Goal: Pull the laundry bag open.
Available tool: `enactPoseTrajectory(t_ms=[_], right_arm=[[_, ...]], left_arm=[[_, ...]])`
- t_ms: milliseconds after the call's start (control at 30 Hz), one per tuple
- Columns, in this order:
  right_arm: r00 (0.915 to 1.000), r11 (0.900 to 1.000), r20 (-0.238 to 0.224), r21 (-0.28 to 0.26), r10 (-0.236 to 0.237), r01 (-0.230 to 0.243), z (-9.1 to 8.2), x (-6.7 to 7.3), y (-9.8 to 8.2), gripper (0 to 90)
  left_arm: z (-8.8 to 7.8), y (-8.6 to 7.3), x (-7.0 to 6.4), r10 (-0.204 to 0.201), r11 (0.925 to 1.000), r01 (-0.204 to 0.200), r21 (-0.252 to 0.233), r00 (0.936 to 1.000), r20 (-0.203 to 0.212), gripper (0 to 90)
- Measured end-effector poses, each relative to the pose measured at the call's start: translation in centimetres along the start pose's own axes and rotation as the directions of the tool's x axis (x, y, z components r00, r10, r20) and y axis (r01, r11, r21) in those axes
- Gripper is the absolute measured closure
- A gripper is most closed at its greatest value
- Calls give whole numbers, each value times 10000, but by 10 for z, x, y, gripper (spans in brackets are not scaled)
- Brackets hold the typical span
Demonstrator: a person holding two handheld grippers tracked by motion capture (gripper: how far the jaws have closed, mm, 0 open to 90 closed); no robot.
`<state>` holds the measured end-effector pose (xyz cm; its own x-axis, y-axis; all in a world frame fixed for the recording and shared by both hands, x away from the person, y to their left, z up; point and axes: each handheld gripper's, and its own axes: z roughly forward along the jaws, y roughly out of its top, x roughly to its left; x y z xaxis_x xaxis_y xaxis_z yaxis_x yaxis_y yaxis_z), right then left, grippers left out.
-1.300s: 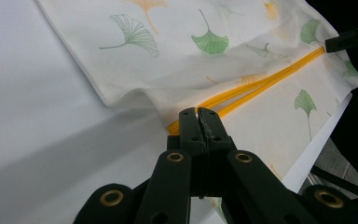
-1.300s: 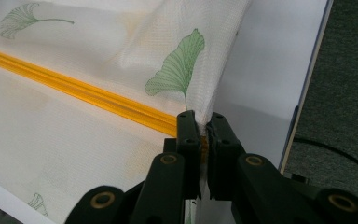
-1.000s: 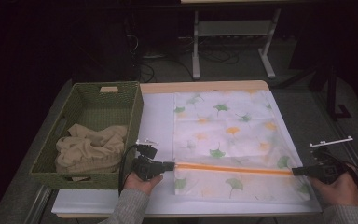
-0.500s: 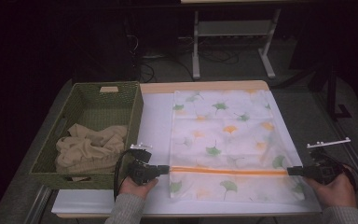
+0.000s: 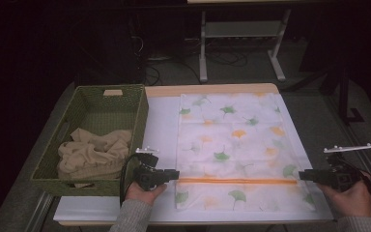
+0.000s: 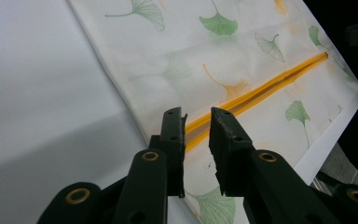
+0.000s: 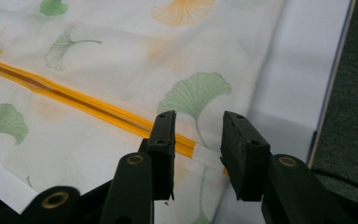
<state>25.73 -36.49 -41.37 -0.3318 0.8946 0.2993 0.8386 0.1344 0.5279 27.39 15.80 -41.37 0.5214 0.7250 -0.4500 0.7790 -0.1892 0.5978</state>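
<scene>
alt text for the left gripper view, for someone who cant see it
Two black jaws of the left gripper, slightly parted, hover at the end of an orange zipper on a white ginkgo-leaf laundry bag. The bag lies flat on a white table cover.

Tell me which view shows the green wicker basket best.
The high view: the green wicker basket stands whole at the table's left with a beige cloth inside. Both gripper views look along their jaws at the leaf-printed cloth instead.
</scene>
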Motion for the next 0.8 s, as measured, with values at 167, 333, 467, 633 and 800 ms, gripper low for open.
enactPoseTrajectory(t_ms=[167, 333, 467, 633, 800], right_arm=[[9995, 9994, -86, -174, -308, 306, -1, 10, 4, 596], [9981, 9982, -159, -167, -587, 584, 3, 22, 9, 550], [9964, 9964, -211, -267, -815, 810, 5, 32, 11, 520], [9937, 9933, -263, -429, -1087, 1075, 5, 42, 13, 486], [9895, 9894, -391, -481, -1391, 1372, 10, 54, 17, 462]], left_arm=[[0, 1, 3, -87, 9999, 90, -125, 9998, 199, 715], [-1, 3, 2, -18, 9999, 22, -146, 9996, 284, 687], [-3, 5, 0, 89, 9998, -83, -178, 9995, 301, 669], [-2, 6, -2, 146, 9997, -138, -207, 9991, 395, 643], [-2, 8, -3, 121, 9996, -108, -255, 9986, 518, 606]])
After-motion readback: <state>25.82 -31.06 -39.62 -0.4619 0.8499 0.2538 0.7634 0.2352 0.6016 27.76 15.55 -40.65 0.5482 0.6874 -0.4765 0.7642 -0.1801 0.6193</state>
